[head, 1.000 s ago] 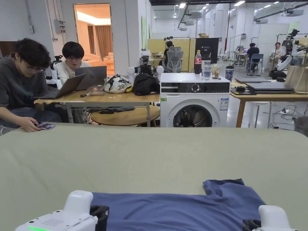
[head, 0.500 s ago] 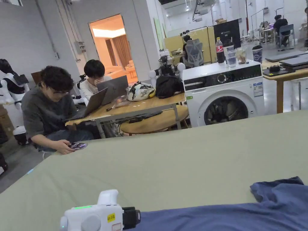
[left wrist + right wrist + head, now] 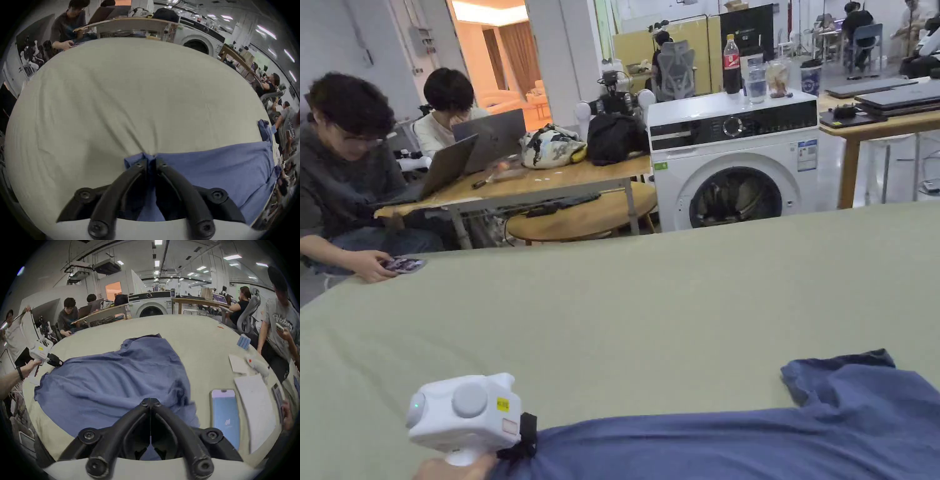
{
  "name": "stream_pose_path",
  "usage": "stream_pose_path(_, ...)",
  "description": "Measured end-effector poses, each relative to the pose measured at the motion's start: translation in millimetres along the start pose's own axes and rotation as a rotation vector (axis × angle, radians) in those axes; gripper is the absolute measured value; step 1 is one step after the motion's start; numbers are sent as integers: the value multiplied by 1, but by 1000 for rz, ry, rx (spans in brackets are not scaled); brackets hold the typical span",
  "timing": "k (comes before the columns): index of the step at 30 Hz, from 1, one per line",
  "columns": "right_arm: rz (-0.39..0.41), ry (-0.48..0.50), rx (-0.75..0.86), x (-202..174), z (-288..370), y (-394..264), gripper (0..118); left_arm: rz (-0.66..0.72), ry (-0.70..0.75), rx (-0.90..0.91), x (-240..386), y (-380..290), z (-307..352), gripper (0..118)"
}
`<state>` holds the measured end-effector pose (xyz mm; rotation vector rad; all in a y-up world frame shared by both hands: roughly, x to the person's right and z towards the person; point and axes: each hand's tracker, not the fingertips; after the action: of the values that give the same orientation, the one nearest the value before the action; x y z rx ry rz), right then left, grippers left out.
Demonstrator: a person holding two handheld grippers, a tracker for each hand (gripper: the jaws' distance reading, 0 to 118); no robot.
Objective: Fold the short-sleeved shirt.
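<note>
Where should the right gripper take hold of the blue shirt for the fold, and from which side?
Probably the near corner of the shirt, coming low from the person's side. The left gripper already pinches the opposite corner, and the cloth lies flat on the table, so only an edge offers a bite.

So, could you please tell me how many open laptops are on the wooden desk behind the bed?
2. One laptop sits at the desk's left end, before the person nearest the bed; the second laptop stands just right of it, behind. Others may be hidden.
</note>
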<state>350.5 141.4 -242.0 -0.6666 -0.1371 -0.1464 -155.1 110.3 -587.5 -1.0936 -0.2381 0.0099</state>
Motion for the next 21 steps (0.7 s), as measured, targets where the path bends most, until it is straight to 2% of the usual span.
stream_pose_path(2, 36, -12, 3, 4, -3, 30, 0, -20, 8, -12, 3, 2, -5, 0)
stream_pose_path(3, 45, -11, -6, 8, -6, 46, 6, -25, 14, -21, 4, 3, -7, 0)
stream_pose_path(4, 54, -11, -26, 13, -11, 64, 26, -48, 33, -22, 7, 3, -8, 0)
stream_pose_path(5, 56, -1, -78, 18, -20, 83, 54, -78, 50, -32, 10, 5, -9, 0)
stream_pose_path(6, 50, 11, -78, 22, -28, 98, 67, -95, 57, -44, 12, 7, -9, 0)
stream_pose_path(7, 47, 29, -82, 27, -41, 113, 68, -97, 60, -53, 21, 5, -4, 0)
stream_pose_path(8, 45, 37, -121, 31, -59, 127, 68, -95, 61, -60, 22, 6, -4, 0)
stream_pose_path(11, 6, -29, -318, 35, -118, 150, 68, -66, 56, -67, 22, 4, -2, 0)
stream_pose_path(13, -1, -81, -364, 39, -152, 147, 65, -62, 54, -63, 24, 1, 0, 0)
stream_pose_path(14, -14, -100, -398, 41, -169, 144, 54, -69, 56, -60, 26, -1, 0, 0)
stream_pose_path(16, -62, -53, -463, 44, -186, 135, 35, -78, 54, -54, 25, -4, 2, 0)
stream_pose_path(17, -79, -30, -476, 45, -190, 128, 34, -79, 51, -47, 25, -6, 3, 0)
stream_pose_path(19, -25, -60, -410, 44, -187, 122, 31, -75, 43, -35, 24, -8, 4, 0)
stream_pose_path(20, -24, -69, -397, 44, -183, 122, 18, -71, 37, -32, 24, -9, 5, 0)
stream_pose_path(21, -9, -75, -382, 44, -181, 122, 0, -69, 34, -28, 24, -10, 6, 0)
